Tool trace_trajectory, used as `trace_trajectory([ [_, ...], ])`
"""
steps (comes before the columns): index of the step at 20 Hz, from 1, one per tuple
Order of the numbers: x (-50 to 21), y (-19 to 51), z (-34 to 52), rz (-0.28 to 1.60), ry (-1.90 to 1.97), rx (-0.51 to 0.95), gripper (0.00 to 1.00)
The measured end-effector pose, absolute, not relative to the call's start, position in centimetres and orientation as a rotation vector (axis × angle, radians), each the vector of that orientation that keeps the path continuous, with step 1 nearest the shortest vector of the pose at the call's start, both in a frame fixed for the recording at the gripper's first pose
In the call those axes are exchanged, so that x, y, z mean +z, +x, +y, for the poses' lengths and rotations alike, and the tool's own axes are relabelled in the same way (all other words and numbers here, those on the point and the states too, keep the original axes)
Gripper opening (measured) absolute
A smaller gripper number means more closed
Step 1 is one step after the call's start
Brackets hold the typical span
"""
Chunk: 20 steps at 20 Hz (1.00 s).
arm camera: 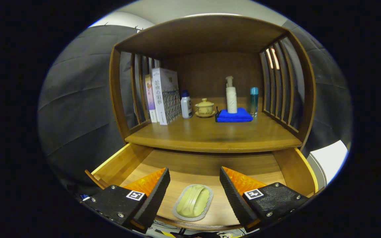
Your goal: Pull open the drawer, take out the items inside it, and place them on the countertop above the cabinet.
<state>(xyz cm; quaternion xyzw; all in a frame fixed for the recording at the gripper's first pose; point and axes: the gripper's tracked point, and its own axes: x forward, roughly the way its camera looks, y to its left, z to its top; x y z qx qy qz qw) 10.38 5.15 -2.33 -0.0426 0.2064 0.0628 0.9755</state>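
The drawer [124, 162] and countertop [210, 134] are smooth brown wood with a soft sheen. A folded blue towel [234, 115] looks like matt cloth, and the pump bottle [231, 96] on it glossy plastic.

gripper [194, 180] jaws spread wide apart, gripping nothing.

A pale green soap [194, 201] is seen in a grey dish [176, 211] inside the light brown wooden drawer [124, 162]. On the darker brown countertop [210, 134] are shown a blue folded towel [234, 115], a white pump bottle [231, 96], a teal-capped bottle [254, 100], a tan lidded cup [205, 107], and white patterned boxes [165, 96].
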Motion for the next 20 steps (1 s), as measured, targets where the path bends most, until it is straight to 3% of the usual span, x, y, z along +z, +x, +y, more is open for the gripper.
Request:
trace_trajectory([
  [7,-7.1,11.2,5.1,0.654,-0.012,0.121,0.93],
  [13,-9.8,11.6,4.7,0.769,0.010,0.110,0.86],
  [18,-11.2,11.3,4.3,0.824,0.021,0.111,0.70],
  [20,-11.6,11.3,4.1,0.842,0.014,0.113,0.53],
])
